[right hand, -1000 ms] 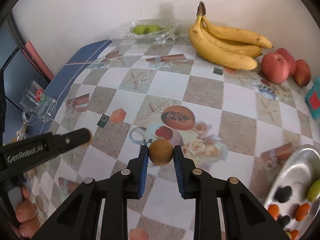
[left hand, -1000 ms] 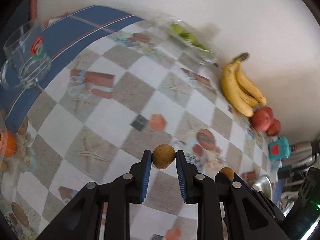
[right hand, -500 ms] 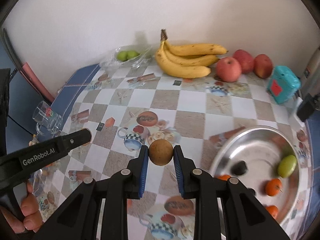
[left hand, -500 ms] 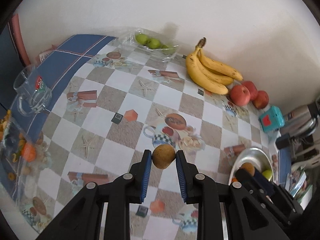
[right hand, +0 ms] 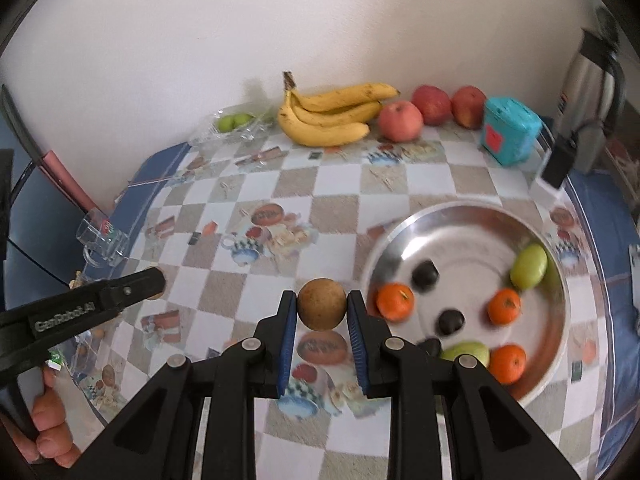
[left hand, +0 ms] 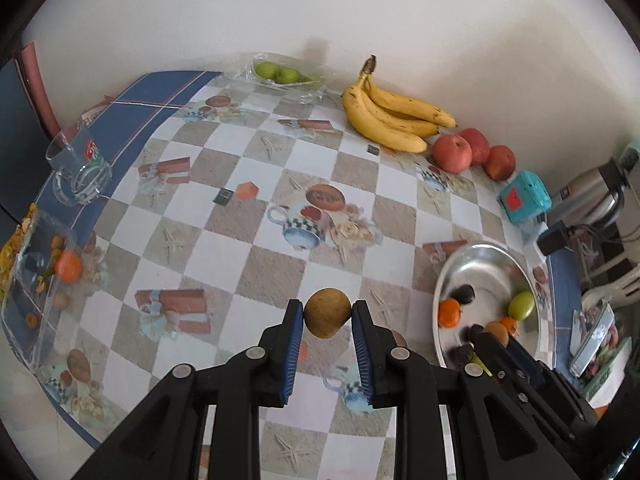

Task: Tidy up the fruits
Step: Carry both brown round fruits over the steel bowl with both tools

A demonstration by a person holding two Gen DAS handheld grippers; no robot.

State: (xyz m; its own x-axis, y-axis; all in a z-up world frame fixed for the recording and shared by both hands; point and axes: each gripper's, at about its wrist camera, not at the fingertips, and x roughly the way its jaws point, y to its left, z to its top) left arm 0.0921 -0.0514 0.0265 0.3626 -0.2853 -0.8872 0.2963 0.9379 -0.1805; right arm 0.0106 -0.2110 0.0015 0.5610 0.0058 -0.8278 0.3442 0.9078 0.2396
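Note:
My left gripper (left hand: 327, 312) is shut on a round brown fruit (left hand: 327, 313), held above the checkered tablecloth. My right gripper (right hand: 322, 309) is shut on a second round brown fruit (right hand: 322, 309), just left of the steel bowl (right hand: 448, 224). The bowl holds several oranges, green fruits and dark fruits, such as an orange (right hand: 395, 300) and a green fruit (right hand: 529, 266). In the left wrist view the bowl (left hand: 476, 260) is at the right, with my right gripper (left hand: 496, 334) over its near rim. The left gripper shows at the left of the right wrist view (right hand: 154, 282).
Bananas (left hand: 392, 118), three red apples (left hand: 452, 153) and a clear tray of green fruit (left hand: 280, 74) line the back wall. A teal box (left hand: 524, 196) and a thermos (left hand: 588, 194) stand at the right. A glass mug (left hand: 78, 172) and a clear box of fruit (left hand: 36, 276) sit at the left.
Both grippers have risen and pulled back with their brown fruits. The right gripper swung right, so the steel bowl came into full view.

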